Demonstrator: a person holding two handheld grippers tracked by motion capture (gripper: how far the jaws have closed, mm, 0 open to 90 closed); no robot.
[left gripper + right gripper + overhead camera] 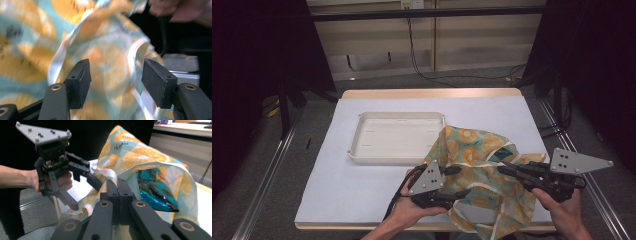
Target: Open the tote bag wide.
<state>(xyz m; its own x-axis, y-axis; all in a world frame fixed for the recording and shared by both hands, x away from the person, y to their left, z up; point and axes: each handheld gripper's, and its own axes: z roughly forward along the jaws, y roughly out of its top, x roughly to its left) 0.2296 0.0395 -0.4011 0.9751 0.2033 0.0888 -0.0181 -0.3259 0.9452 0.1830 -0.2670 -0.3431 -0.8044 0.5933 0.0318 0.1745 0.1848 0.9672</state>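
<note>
Right gripper point(504, 170): jaws pressed together on a fold of the orange-slice print bag point(477, 170), at about 4 o'clock on the table; the right gripper view shows the two black jaws meeting with the cloth edge pinched between them.
Left gripper point(457, 181): jaws apart, at about 6 o'clock; in the left gripper view the printed cloth and its white hem lie in the gap, and no pad presses on it.
Bag: draped and lifted at the table's near right, spilling over the front edge; its mouth gapes toward the right gripper view, with a shiny blue packet point(155, 195) inside.
Tray point(362, 150): cream, shallow, nothing in it, at the centre of the white table cover point(332, 190), just touching the bag's far corner.
Risk, single hold: only one pinch carries the cloth, so a tug may slip the thin hem free and the bag could slide off the front edge.
Risk, contents: tipping the open mouth downward may spill the packet.
Risk, left regrasp: closing on a loose fold might catch both layers and shut the mouth.
</note>
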